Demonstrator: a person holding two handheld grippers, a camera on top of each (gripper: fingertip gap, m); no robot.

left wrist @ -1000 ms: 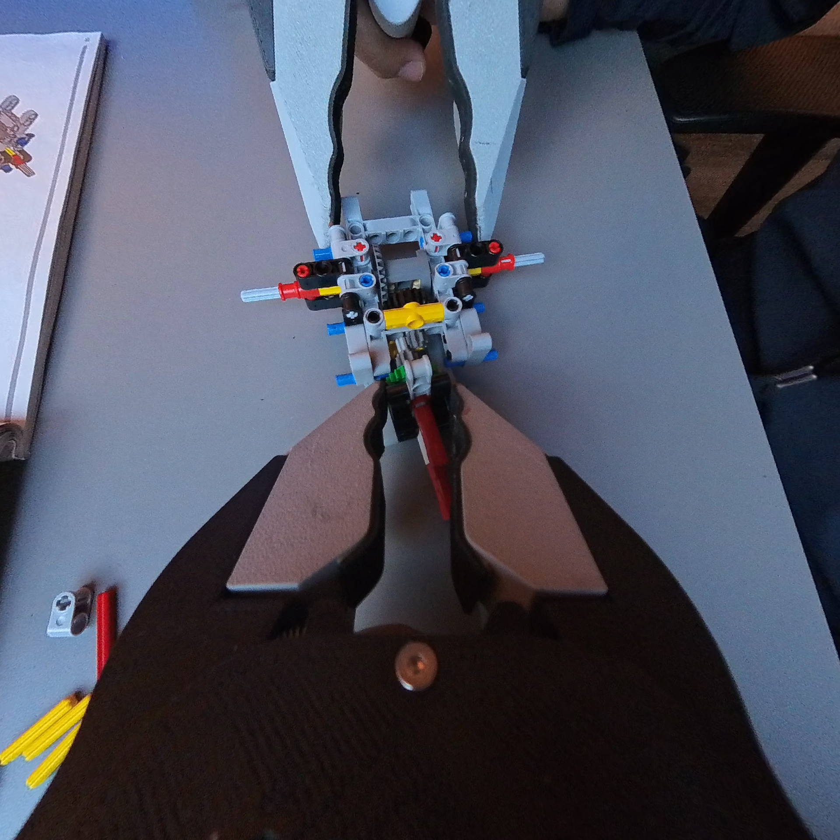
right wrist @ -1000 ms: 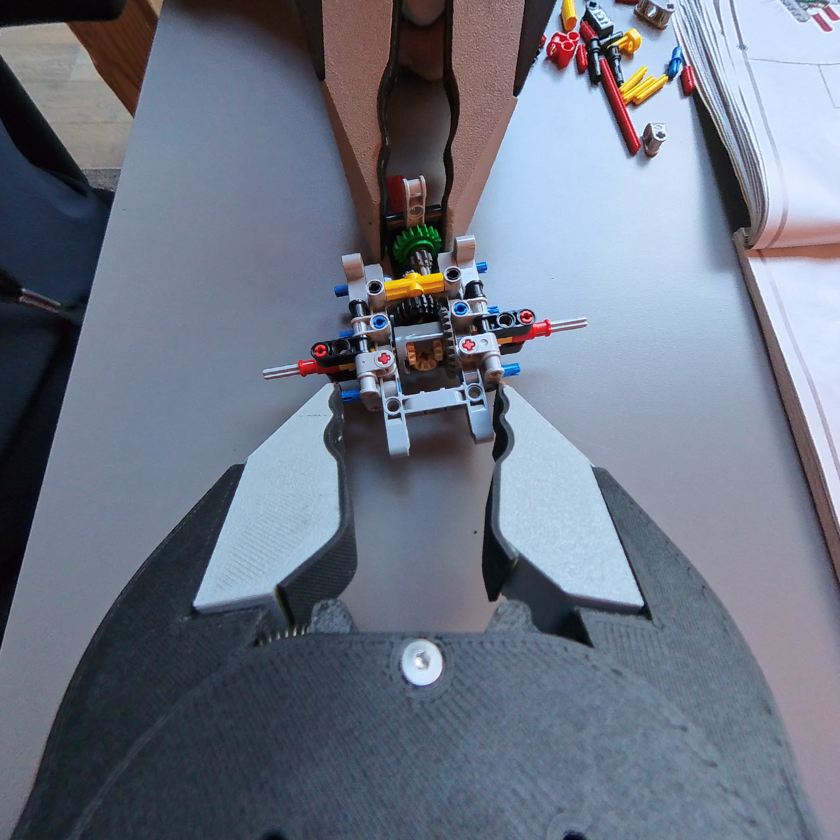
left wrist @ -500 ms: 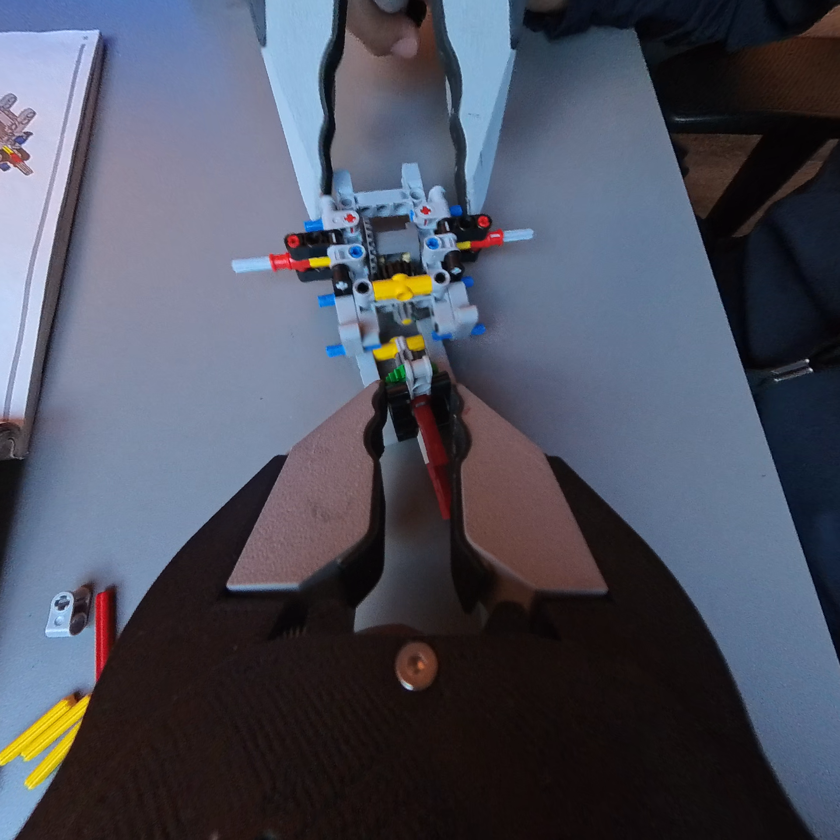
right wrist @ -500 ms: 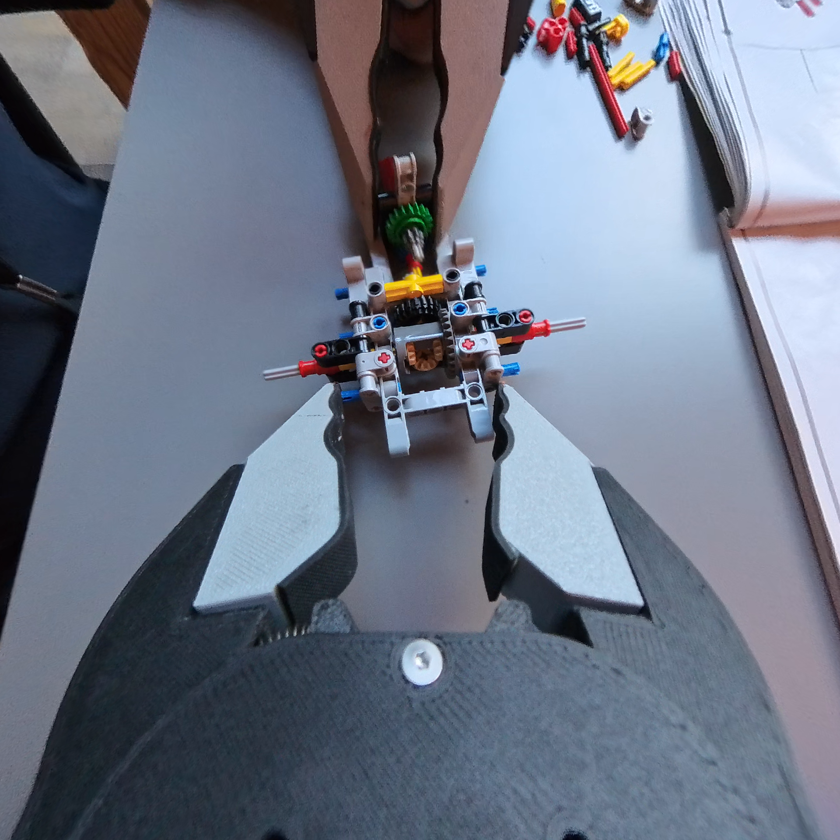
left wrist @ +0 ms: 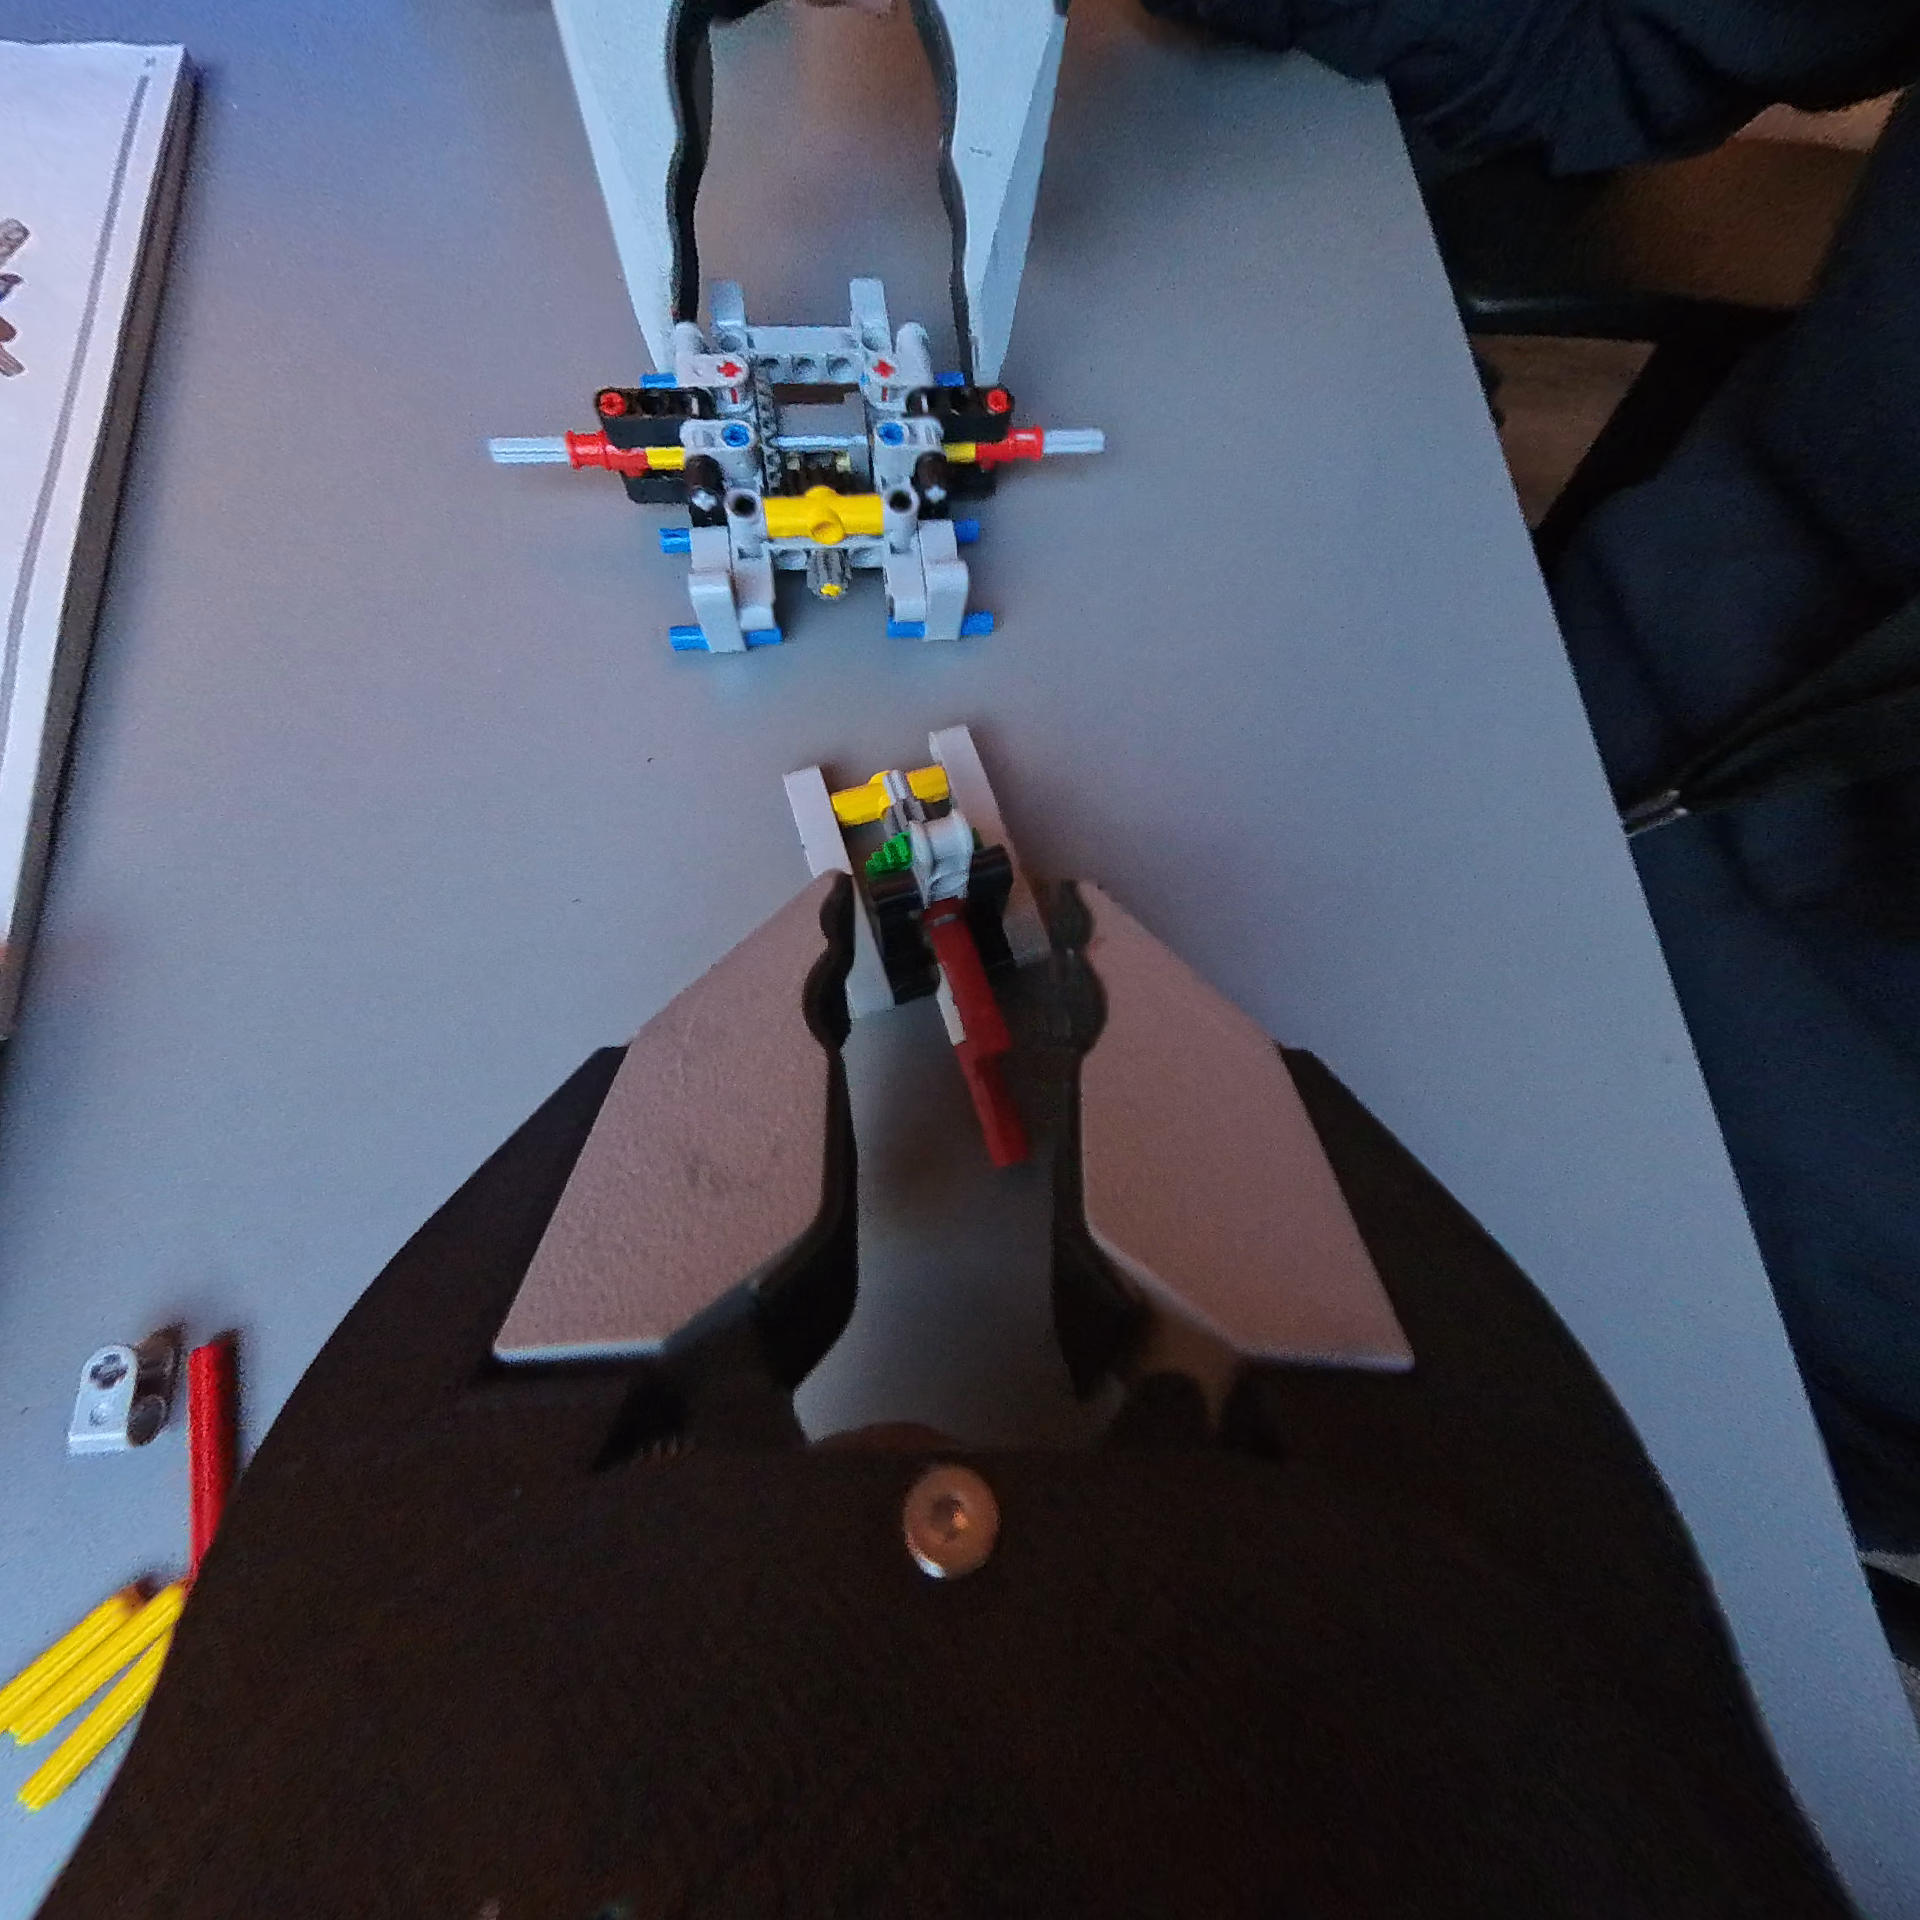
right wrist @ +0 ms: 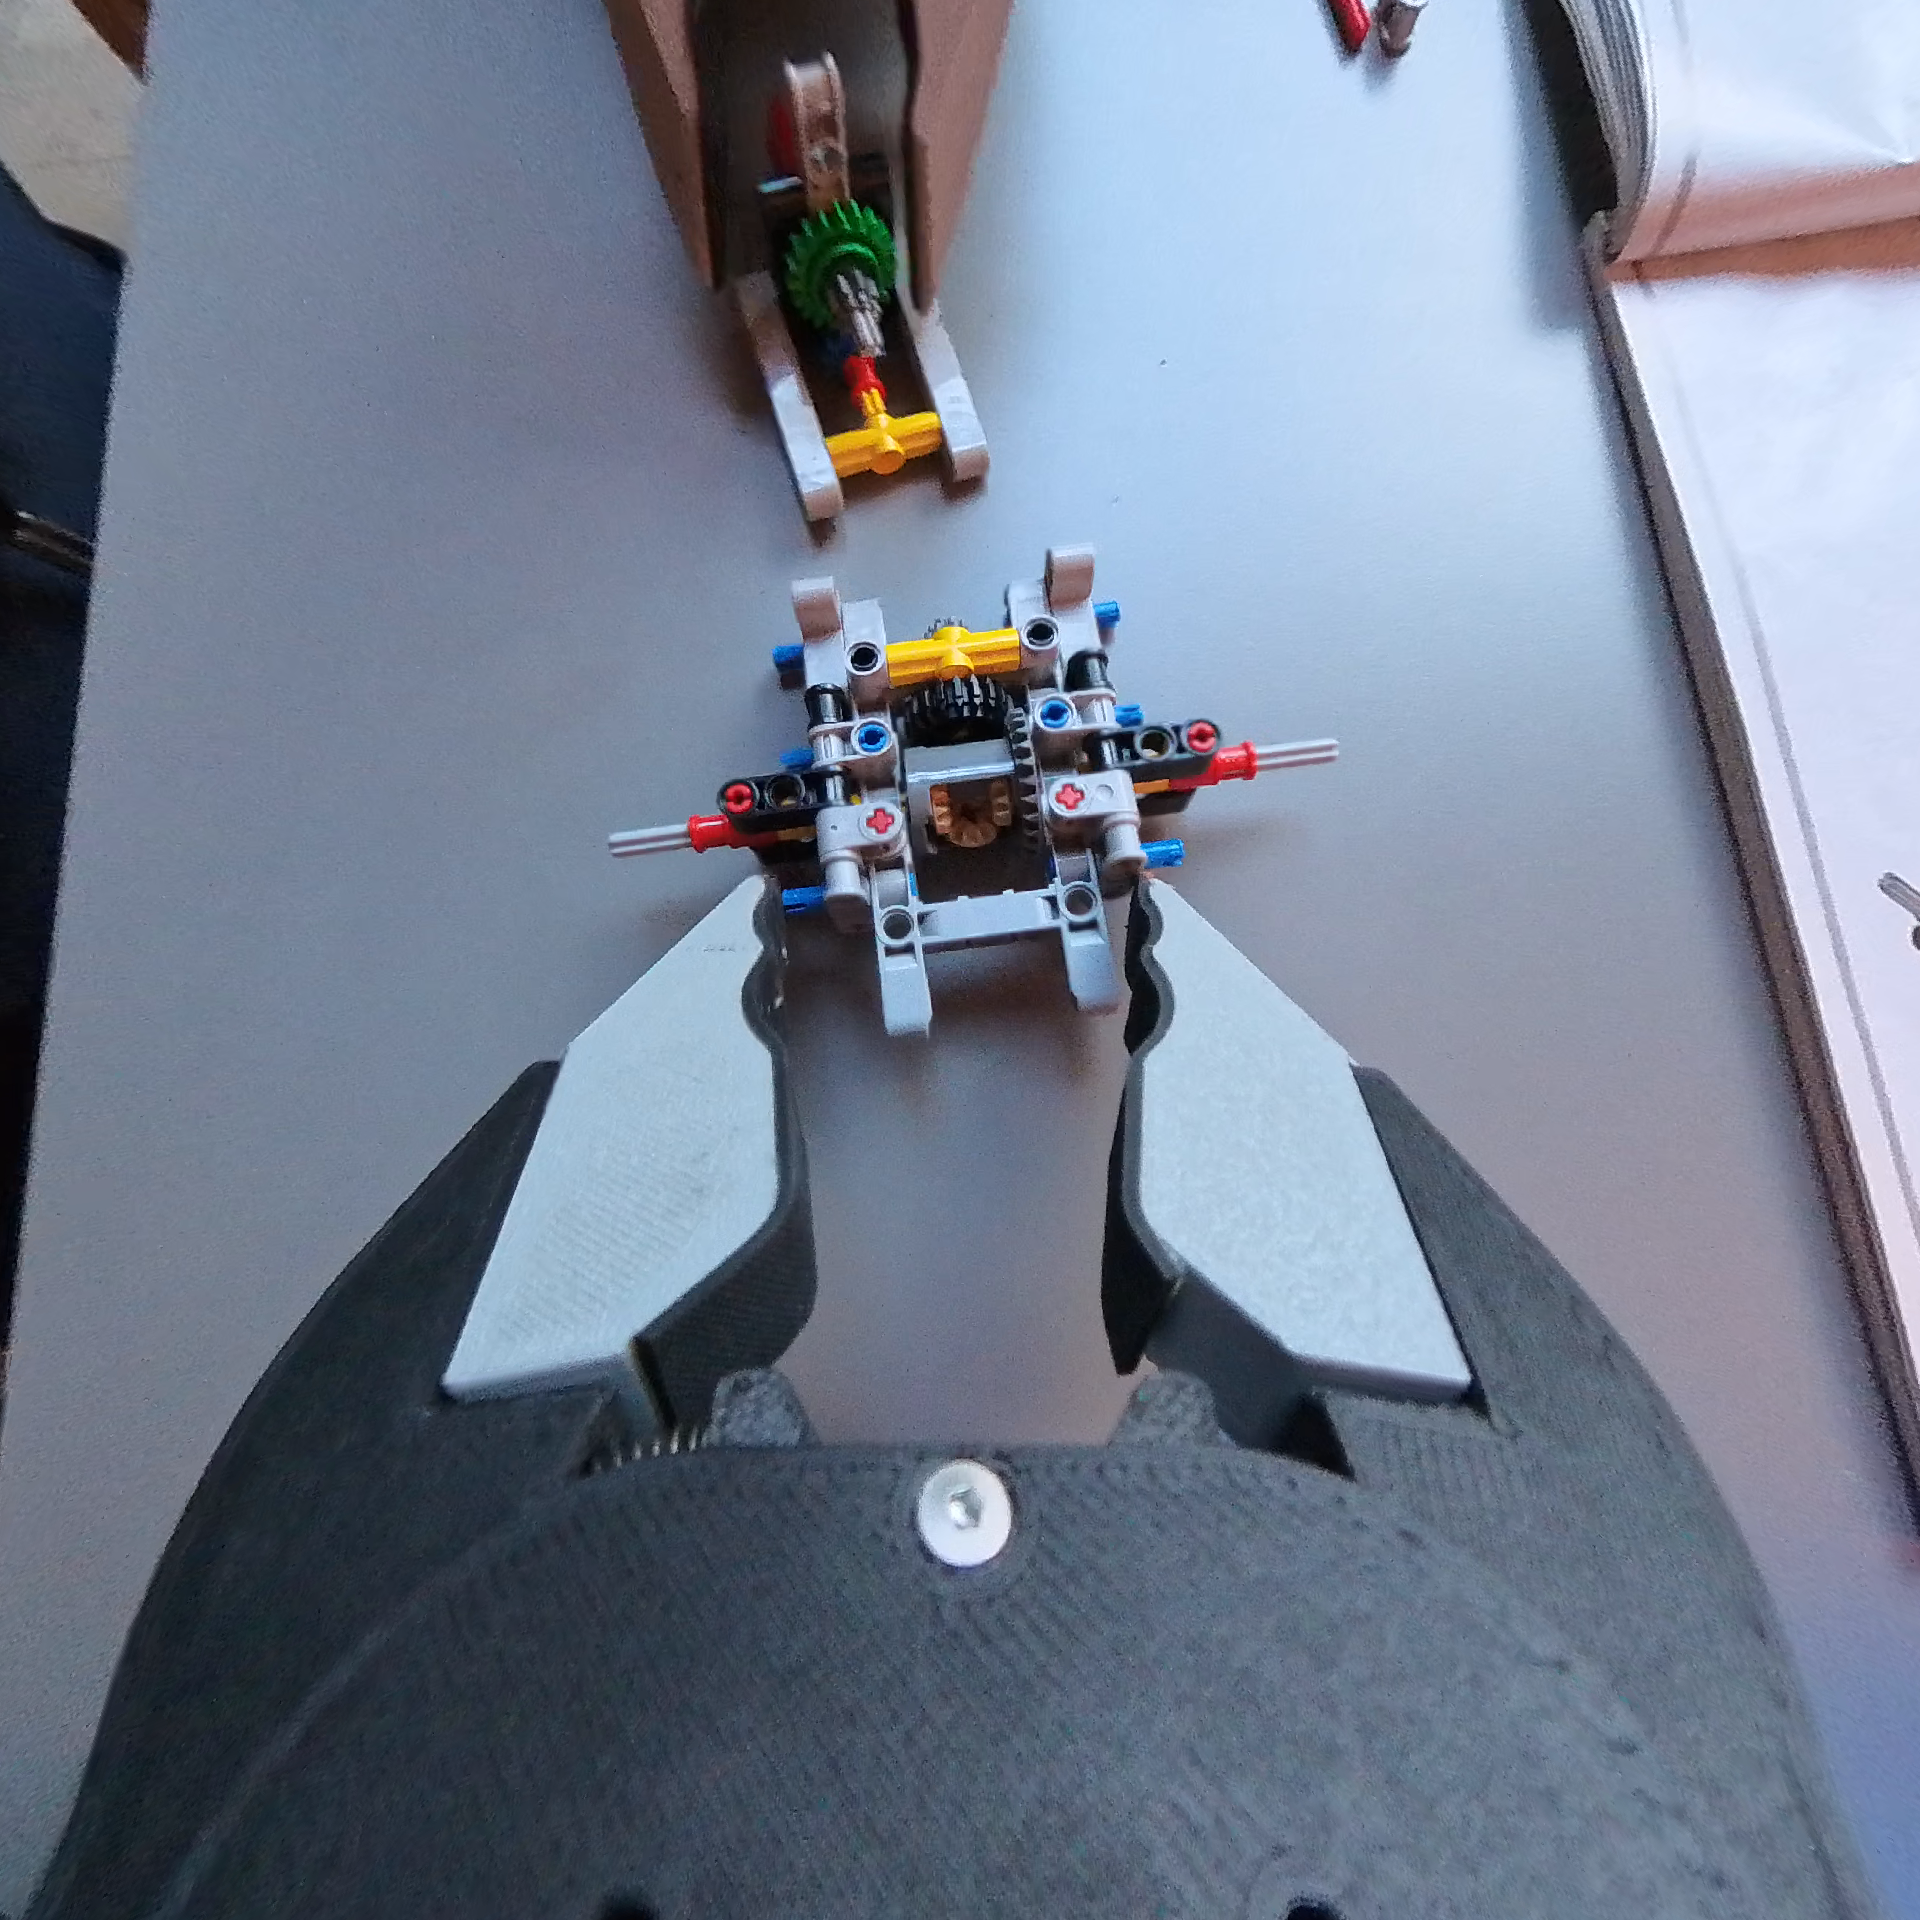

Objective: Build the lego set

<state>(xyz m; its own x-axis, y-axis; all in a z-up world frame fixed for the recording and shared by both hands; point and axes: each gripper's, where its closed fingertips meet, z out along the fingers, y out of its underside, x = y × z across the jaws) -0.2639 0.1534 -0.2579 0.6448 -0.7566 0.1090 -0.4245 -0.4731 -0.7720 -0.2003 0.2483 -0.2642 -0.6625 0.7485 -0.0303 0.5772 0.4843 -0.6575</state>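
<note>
A large grey brick assembly [right wrist: 966, 790] with red, blue, black and yellow pins sits on the grey table [left wrist: 312, 831]. My right gripper [right wrist: 951, 904] is shut on its near end: one pad is against a blue pin and the other against a grey leg. The assembly also shows in the left wrist view [left wrist: 800, 457], between the right gripper's white fingers [left wrist: 634, 260]. A small sub-assembly [left wrist: 925, 862] with a green gear, a yellow cross piece and a red axle lies between the pads of my left gripper [left wrist: 951, 904]. That gripper is open, with a gap at its right pad. The sub-assembly also shows in the right wrist view [right wrist: 862, 343].
An open instruction booklet [left wrist: 62, 416] lies at the left, and shows at the right in the right wrist view [right wrist: 1766, 125]. Loose yellow axles [left wrist: 83, 1683], a red axle [left wrist: 208, 1434] and a grey connector [left wrist: 120, 1397] lie near left. The table edge runs along the right. The gap from one gripper's tips to the other's is roughly 12 cm.
The two assemblies, joined a second ago, have come apart. My right gripper drew the large one away. My left gripper's pads then spread off the small sub-assembly.
</note>
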